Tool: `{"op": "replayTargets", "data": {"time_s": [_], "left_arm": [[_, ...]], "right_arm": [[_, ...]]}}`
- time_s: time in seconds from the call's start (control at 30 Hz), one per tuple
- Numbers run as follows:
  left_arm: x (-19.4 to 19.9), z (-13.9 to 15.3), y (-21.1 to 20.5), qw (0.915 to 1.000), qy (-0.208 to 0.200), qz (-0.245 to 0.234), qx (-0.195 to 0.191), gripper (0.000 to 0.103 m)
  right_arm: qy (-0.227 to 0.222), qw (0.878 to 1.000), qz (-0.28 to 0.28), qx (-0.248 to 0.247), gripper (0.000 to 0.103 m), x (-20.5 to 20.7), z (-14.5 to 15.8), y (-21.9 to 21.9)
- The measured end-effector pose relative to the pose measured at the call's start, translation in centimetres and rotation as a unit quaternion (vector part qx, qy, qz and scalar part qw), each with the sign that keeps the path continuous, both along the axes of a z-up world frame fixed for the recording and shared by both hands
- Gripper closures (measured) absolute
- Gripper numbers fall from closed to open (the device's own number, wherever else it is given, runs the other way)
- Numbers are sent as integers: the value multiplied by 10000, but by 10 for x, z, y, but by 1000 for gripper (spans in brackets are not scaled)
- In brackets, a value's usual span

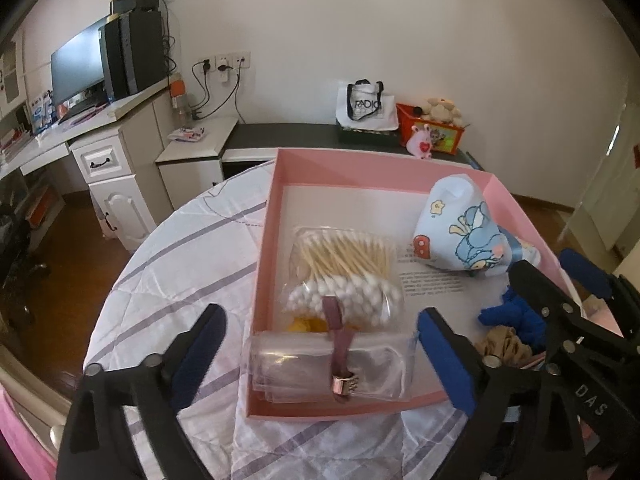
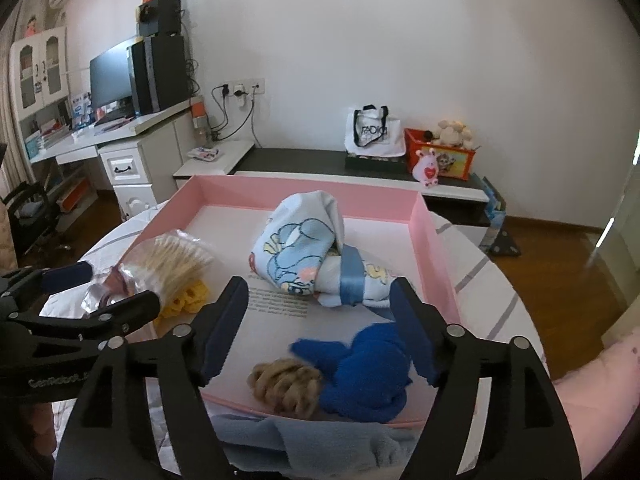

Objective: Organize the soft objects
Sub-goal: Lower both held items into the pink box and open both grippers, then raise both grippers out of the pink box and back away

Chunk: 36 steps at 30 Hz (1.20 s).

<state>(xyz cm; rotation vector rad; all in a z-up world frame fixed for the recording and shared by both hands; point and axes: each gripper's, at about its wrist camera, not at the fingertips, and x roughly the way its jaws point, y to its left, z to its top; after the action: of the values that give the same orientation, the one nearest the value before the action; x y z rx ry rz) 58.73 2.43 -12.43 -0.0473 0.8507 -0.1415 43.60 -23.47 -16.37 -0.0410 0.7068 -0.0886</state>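
A shallow pink box [image 1: 472, 170] sits on a round table under a white cloth with grey stripes [image 1: 180, 248], and everything is placed here relative to that box. The left gripper [image 1: 320, 354] hangs over the box's near-left corner, its blue-padded fingers [image 1: 200, 356] spread wide with nothing gripped; between them lies a clear plastic pouch with a mauve strap [image 1: 332, 368], resting just inside the near wall. Just behind the pouch is a clear bag of wooden cotton swabs [image 1: 344, 276], with something yellow [image 1: 306, 324] showing beneath it.

The right gripper [image 2: 320, 332] hovers over the box's near-right part, fingers likewise wide apart and empty. Below it, against the near wall, a blue fuzzy item [image 2: 364, 376] touches a beige braided scrunchie [image 2: 286, 386]. Farther in, toward the box's middle, lies a rolled pale-blue cartoon-print cloth [image 2: 300, 248] tied with a blue ribbon band [image 2: 352, 276]. A light-blue fleece cloth [image 2: 320, 440] lies outside the near wall.
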Motion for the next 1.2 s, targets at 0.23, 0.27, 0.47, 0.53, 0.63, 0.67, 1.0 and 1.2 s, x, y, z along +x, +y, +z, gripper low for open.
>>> {"op": "replayTargets", "data": {"time_s": [0.23, 0.27, 0.47, 0.53, 0.63, 0.67, 1.0, 1.2], "left_arm": [[-22, -7, 8, 9999, -60, 140, -5, 4], [-22, -8, 8, 9999, -50, 138, -20, 4], [-39, -6, 6, 9997, -134, 197, 63, 4], [-42, -4, 5, 9997, -140, 189, 61, 4], [-48, 1, 4, 9996, -187, 180, 66, 3], [-50, 2, 4, 9996, -202, 188, 81, 3], [-81, 21, 4, 9990, -361, 237, 131, 3], [-112, 40, 2, 9980, -579, 215, 143, 1]], "right_arm": [[-24, 9999, -98, 69, 26, -2, 2, -5], [-28, 9999, -89, 68, 26, -3, 2, -4], [-40, 10000, -29, 29, 26, -5, 4, 1], [-34, 10000, -27, 34, 26, -6, 5, 1], [-47, 10000, -32, 9, 26, -8, 7, 3], [-42, 10000, -29, 26, 26, -6, 6, 2], [-173, 9998, -9, -21, 26, -26, 21, 5], [-316, 9995, -40, -52, 26, -52, 36, 6]]}}
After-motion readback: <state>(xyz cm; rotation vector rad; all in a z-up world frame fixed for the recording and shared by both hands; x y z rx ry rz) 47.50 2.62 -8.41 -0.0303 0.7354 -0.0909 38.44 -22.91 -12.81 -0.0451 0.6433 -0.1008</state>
